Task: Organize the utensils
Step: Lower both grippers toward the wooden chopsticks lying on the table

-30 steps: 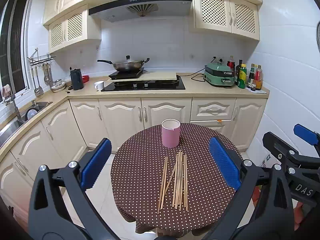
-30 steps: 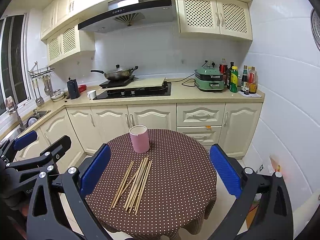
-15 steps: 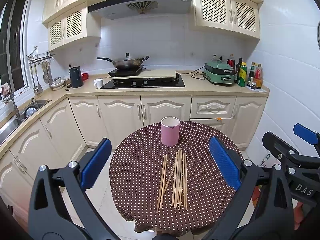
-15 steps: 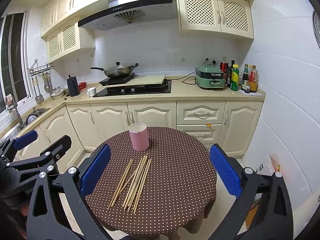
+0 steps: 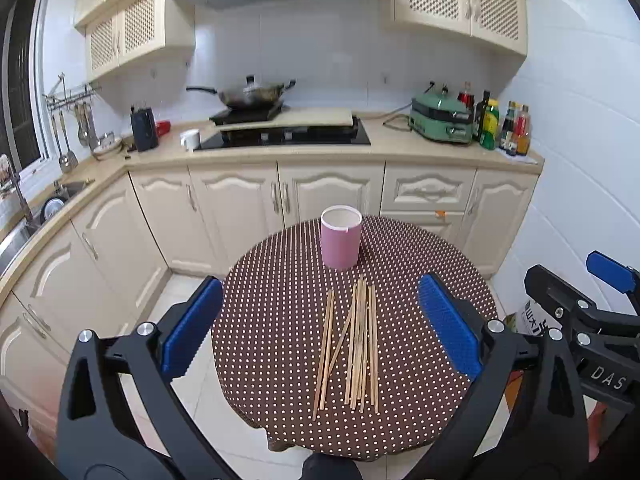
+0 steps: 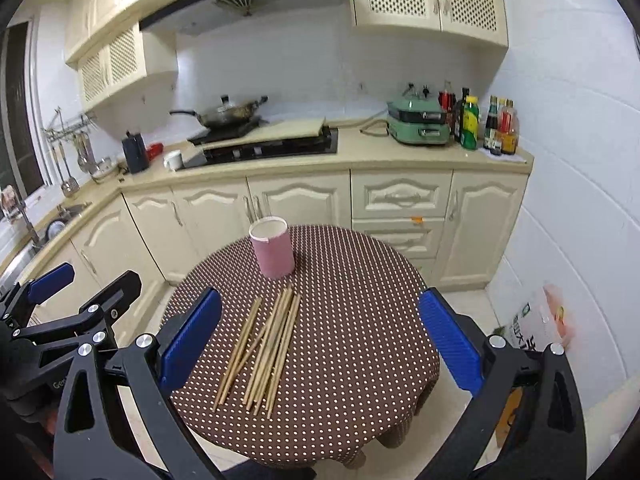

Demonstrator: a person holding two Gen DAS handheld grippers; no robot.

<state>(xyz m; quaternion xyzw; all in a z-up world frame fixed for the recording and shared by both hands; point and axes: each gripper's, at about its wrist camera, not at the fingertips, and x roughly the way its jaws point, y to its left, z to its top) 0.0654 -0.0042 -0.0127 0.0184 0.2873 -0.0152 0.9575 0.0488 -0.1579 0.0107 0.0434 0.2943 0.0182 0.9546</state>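
Jaws of both my left gripper (image 5: 320,330) and right gripper (image 6: 320,338): spread, empty. Chopsticks (image 5: 356,340): loose at bench (image 5: 420,252) centre. Pink cup (image 5: 341,237): far edge, unfilled. Nothing sorted yet.

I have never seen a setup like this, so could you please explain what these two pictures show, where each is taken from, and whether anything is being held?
There is no robot arm here. A person holds a two-finger gripper in each hand, and each gripper carries a wide-angle camera looking forward along its fingers. One picture comes from the left gripper, the other from the right gripper; each also catches the other gripper at its edge. The blue pads are the fingertips.

Both grippers are open and hold nothing. Ahead is a round table under a brown dotted cloth. On it stands an upright pink cup, and nearer the cameras lies a loose bundle of wooden chopsticks, apart from the cup. A kitchen counter is behind.
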